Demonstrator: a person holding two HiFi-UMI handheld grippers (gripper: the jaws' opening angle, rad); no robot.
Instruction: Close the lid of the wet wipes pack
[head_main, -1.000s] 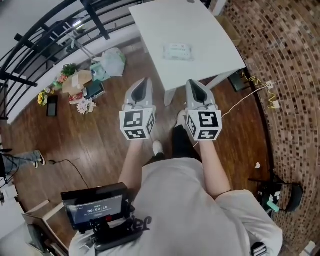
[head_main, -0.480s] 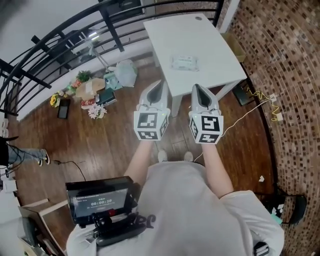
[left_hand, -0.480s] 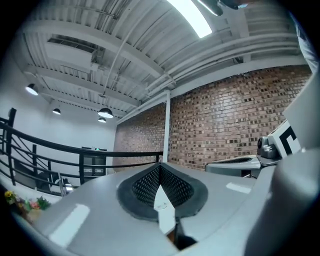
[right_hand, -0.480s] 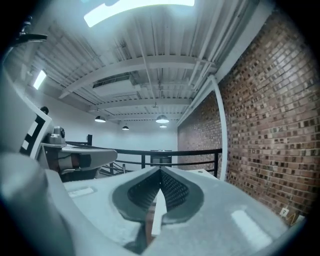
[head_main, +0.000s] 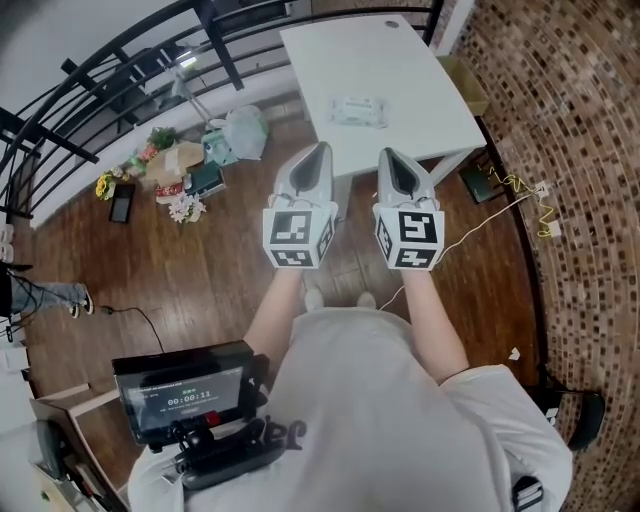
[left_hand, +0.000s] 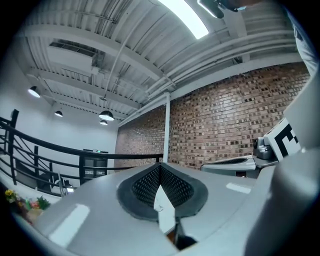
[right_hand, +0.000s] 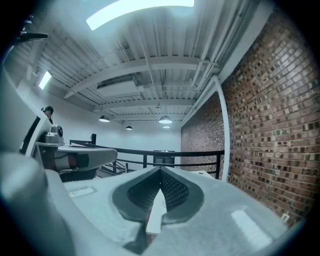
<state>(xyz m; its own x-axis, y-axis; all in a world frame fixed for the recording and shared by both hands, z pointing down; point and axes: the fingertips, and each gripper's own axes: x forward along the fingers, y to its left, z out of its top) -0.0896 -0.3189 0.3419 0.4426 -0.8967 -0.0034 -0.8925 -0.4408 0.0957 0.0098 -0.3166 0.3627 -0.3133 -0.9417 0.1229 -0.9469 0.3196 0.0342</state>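
a person stands on a wood floor, a small screen slung at the waist and both arms out front. the left gripper and right gripper are held level and side by side, close but not touching, noses aimed at the table ahead. it looks like a carrying pose that keeps both tools lined up on the work while nothing is within reach. each gripper's own view shows its jaws pressed tip to tip with nothing between them. those views tilt up to ceiling lights and the brick wall, and neither catches the pack. the wipes pack lies flat near the middle of the white table, beyond both tips and well apart from them, roughly on the line that runs between the two grippers. its lid is too small to read from here, so the scene fits a pack waiting to be shut as well as one already shut. past the table runs a black railing, with bags and flowers heaped at its foot.
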